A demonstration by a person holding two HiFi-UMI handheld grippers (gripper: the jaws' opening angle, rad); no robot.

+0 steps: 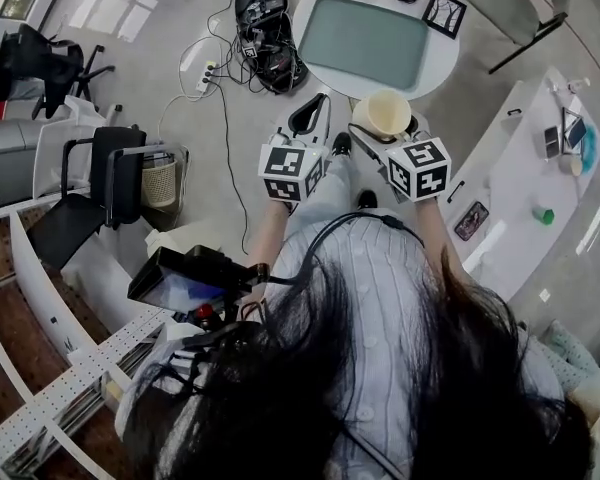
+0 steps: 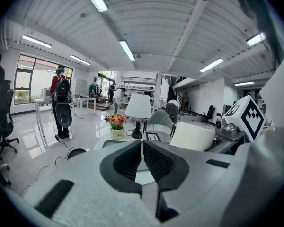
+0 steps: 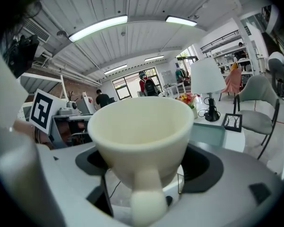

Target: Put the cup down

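The right gripper (image 3: 146,167) clamps a smooth cream cup (image 3: 142,126) (rounded handle facing the camera), and the left gripper (image 2: 142,157) has ribbed jaws closed on nothing

No legible txt, brands or nos. anywhere; print on flower pot (image 2: 116,134) too small to read.
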